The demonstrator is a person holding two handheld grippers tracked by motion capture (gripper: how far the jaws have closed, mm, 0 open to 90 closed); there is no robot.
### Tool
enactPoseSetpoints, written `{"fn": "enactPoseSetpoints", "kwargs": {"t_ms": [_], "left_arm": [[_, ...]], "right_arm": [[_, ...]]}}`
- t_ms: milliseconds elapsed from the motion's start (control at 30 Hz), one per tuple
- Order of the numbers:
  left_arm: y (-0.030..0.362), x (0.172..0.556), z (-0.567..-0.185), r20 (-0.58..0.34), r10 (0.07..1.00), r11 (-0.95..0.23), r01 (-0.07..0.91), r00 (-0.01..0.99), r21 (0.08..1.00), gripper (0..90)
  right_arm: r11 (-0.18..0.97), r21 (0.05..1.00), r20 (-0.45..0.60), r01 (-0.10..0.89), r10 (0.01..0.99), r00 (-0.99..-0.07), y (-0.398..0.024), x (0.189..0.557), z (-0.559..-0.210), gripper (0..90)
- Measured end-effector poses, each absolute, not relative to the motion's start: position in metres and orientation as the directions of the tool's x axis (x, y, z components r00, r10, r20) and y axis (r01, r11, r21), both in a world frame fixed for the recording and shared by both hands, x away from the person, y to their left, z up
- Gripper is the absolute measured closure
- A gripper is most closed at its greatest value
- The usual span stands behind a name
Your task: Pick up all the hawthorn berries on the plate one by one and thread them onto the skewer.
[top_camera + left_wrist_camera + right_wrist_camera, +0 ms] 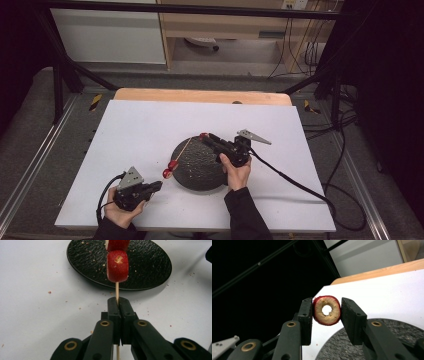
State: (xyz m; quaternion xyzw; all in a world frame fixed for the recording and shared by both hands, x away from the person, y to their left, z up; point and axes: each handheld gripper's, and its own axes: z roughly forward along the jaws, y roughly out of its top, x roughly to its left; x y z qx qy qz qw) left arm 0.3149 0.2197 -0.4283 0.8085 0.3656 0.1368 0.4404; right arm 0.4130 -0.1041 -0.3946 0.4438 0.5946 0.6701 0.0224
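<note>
while the left gripper (117, 305) pinches the skewer (116, 291) over the plate (150, 267), the right gripper (326, 310) clamps a cored fruit ring (326, 310); misaligned hole could split it or snap the stick

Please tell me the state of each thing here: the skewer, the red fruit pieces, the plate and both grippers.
Skewer: clamped at its bare end, tip over the plate.
Threaded fruit pieces: two on the skewer.
Cored fruit ring: gripped, not yet threaded.
Black plate: flat on the table, crumbs only.
Left gripper: shut on the skewer.
Right gripper: shut on the ring.
</note>
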Motion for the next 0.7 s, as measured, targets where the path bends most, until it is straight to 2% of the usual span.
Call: {"fn": "enactPoseSetpoints", "kwargs": {"t_ms": [700], "left_arm": [[0.2144,0.3142,-0.4291,-0.114,0.710,-0.331,0.472,0.695,0.817,88.5]], "right_arm": [[-0.432,0.770,0.638,0.470,0.516,-0.571,-0.0995,0.4205,-0.3992,63.1]]}}
